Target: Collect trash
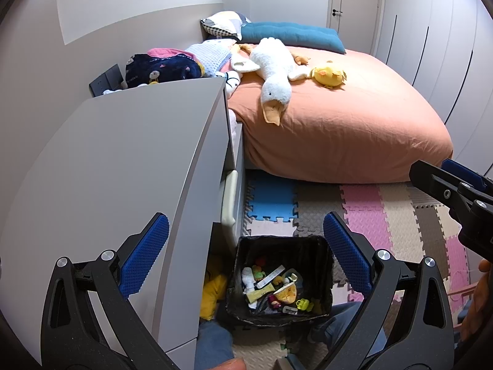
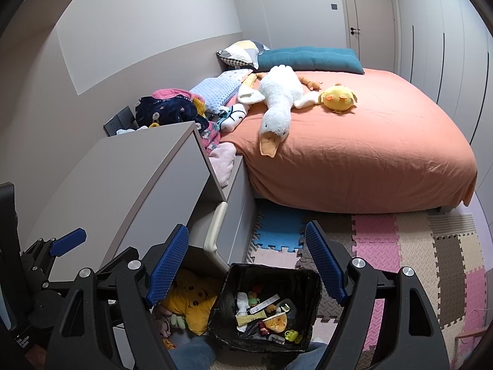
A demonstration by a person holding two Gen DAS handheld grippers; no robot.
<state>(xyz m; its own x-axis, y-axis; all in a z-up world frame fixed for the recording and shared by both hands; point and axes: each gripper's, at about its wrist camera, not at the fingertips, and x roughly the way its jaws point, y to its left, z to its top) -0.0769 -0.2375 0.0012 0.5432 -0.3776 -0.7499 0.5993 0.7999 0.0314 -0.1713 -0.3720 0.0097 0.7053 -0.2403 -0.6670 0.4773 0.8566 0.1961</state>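
Left tongs: black arms with blue textured pads, spread wide, nothing between the pads; they hang above the bin and point down at it.
Right tongs: same build, blue pads held wide apart and empty, also over the bin; in the left wrist view they show at the right edge.
Black square trash bin lined with a dark plastic bag: on the floor directly below and between both sets of tongs, open at the top.
Trash in the bin: a mixed heap at the bottom, with a white crumpled piece, a long white strip, a yellow wrapper and small green and red bits.
Grey cabinet surface: left of the tongs, its top bare, its front corner close to the bin.
Yellow soft toy with a printed face: on the floor left of the bin, under the cabinet edge.
Foam puzzle floor mat in pink, beige, grey and blue tiles: beyond and to the right of the tongs.
Bed with an orange sheet: well beyond the tongs, carrying a white plush goose and a yellow plush chick.
Person's legs in blue jeans: beneath the tongs, beside the bin.
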